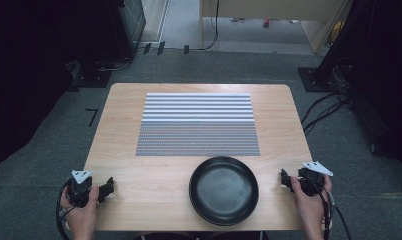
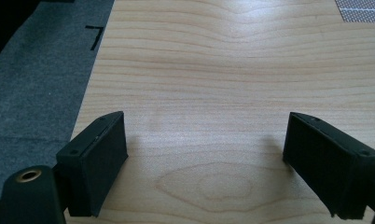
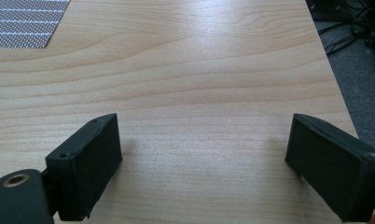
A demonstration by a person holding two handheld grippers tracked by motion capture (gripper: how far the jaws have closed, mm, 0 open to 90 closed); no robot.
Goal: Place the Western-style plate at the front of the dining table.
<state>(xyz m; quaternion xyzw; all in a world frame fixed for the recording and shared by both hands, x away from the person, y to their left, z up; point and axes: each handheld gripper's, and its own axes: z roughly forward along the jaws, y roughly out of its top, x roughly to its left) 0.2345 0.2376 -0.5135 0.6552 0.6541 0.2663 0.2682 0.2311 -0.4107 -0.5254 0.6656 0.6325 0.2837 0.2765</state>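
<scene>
A black round pan (image 1: 223,189) lies on the wooden table (image 1: 124,115) near its front edge, slightly right of centre. Behind it a grey striped placemat (image 1: 198,124) covers the table's middle. At the front left corner a hand holds my left gripper (image 1: 108,187), open, with bare wood between its jaws (image 2: 206,140). My right gripper (image 1: 285,178) rests at the front right edge, held by the other hand, also open over bare wood (image 3: 204,140). Both grippers stand well apart from the pan.
Grey carpet (image 1: 39,160) surrounds the table. Cables (image 1: 324,107) trail on the floor at the right, and dark equipment stands at the far left and right. A corner of the placemat (image 2: 363,9) lies far ahead of the left jaws.
</scene>
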